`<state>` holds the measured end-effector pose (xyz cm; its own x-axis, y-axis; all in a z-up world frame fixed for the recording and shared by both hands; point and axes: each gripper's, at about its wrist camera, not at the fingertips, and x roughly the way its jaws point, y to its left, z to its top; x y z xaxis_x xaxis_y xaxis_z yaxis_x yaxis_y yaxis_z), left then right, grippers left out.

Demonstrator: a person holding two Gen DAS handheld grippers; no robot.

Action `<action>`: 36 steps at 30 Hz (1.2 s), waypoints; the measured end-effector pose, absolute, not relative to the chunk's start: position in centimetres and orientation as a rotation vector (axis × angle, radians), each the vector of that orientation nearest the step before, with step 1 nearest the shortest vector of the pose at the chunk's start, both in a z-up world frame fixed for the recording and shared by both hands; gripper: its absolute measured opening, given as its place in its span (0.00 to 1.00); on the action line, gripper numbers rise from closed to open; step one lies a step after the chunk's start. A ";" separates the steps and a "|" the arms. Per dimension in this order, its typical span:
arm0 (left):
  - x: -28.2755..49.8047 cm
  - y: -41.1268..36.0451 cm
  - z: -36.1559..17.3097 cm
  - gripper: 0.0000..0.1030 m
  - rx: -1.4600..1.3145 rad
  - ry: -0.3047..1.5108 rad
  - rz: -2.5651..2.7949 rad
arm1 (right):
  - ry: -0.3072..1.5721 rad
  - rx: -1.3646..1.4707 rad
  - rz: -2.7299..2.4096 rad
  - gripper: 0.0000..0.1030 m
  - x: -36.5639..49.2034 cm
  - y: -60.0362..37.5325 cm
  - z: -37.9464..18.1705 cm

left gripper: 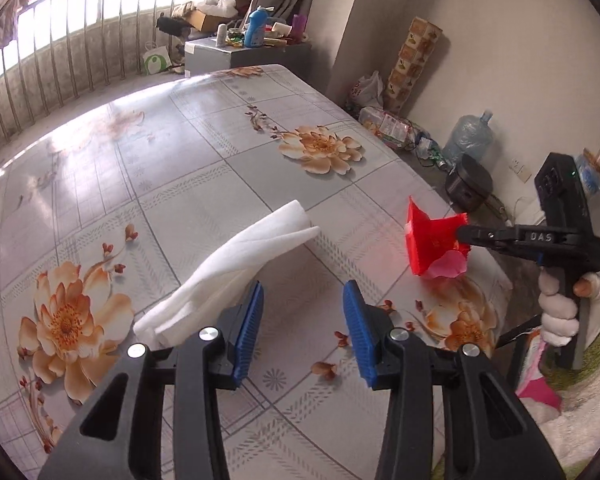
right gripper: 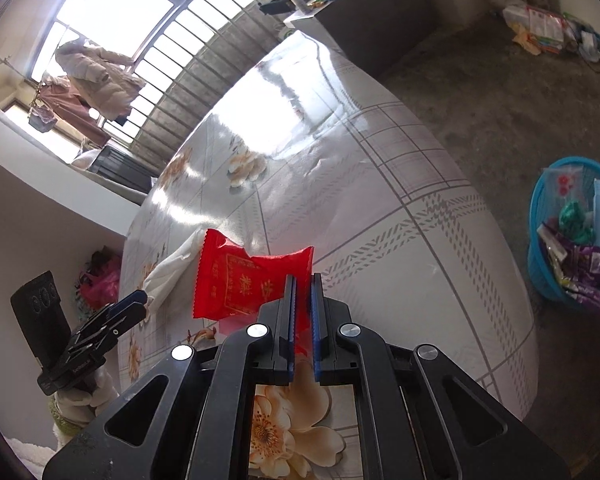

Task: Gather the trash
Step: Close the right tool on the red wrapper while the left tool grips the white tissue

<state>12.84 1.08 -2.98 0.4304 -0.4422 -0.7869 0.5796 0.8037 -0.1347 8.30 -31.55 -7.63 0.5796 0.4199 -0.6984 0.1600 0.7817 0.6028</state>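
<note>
The right gripper (right gripper: 303,280) is closed on the red wrapper (right gripper: 244,276), pinching one crimped end so that the packet stands out beyond the fingertips, lifted clear of the bench (right gripper: 380,184). In the left wrist view the same red wrapper (left gripper: 428,240) hangs off the narrow black tip of the right gripper (left gripper: 464,234), over the bench's right edge.

The relation that matters next is wrapper to blue basket (right gripper: 540,264): the basket sits on the floor beyond the bench's right edge, off to the right of the right gripper and lower than it (already holding other wrappers). The right hand (left gripper: 556,312) is much the nearer to the basket, so the carry looks like a swing rightward past the bench edge, then a release above the rim.

The left gripper (left gripper: 303,312) stands partly open with nothing between its blue pads. The white tissue (left gripper: 236,264) lies just to the left of the left pad, its long axis running diagonally away toward the bench's middle. Whether it touches the pad's outer face I cannot tell; it is not clamped.
</note>
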 end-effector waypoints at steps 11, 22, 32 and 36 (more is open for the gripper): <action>13.7 -1.2 -4.8 0.39 0.514 0.789 -0.521 | 0.970 0.688 0.172 0.06 9.0 -31.9 -7.7; 17.3 -0.1 -4.9 0.39 0.417 0.844 -0.499 | 0.974 0.690 0.172 0.06 9.1 -31.7 -7.8; 20.8 1.5 -5.7 0.39 0.175 0.994 -0.535 | 0.975 0.694 0.172 0.07 9.1 -31.6 -7.9; 20.8 1.4 -5.9 0.35 0.177 0.990 -0.527 | 0.973 0.697 0.172 0.07 9.1 -31.5 -7.9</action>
<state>20.76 1.37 -5.89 0.4357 -0.3421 -0.8326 0.4991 0.8615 -0.0929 9.14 -31.49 -7.89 0.5681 0.4332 -0.6997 0.1666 0.7721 0.6133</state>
